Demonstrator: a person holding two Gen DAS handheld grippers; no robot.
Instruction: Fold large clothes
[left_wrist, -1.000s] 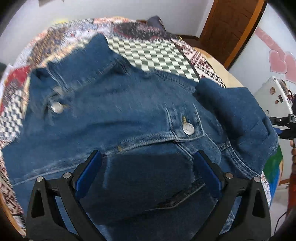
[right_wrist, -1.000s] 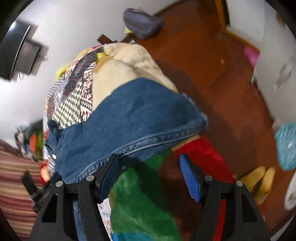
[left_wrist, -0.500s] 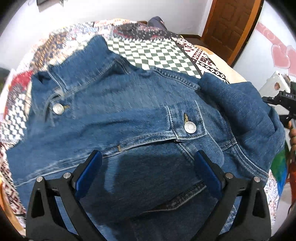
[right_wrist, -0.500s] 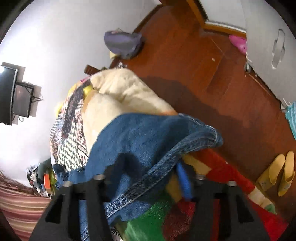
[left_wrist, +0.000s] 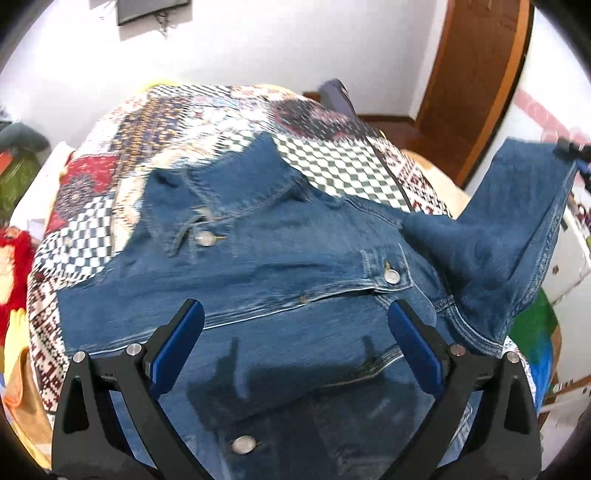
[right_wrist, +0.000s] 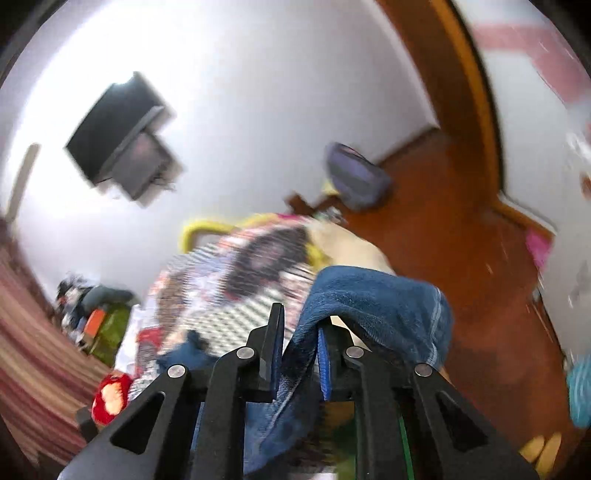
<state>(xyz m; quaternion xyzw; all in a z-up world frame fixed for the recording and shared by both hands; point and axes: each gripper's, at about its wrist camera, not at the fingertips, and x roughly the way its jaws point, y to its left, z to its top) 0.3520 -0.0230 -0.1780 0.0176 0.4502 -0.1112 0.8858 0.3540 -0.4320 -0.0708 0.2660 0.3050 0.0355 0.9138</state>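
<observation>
The denim jacket runs off the left wrist view's bottom edge, its hem unseen. In the right wrist view, motion blur smears the quilt, and the sleeve hides the fingers' pads.

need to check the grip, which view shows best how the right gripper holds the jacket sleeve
The right wrist view: the right gripper is shut on the sleeve, denim pinched between its blue pads and draped over them. The left wrist view shows the sleeve lifted off the denim jacket, with only a sliver of that gripper at the frame edge.
</observation>
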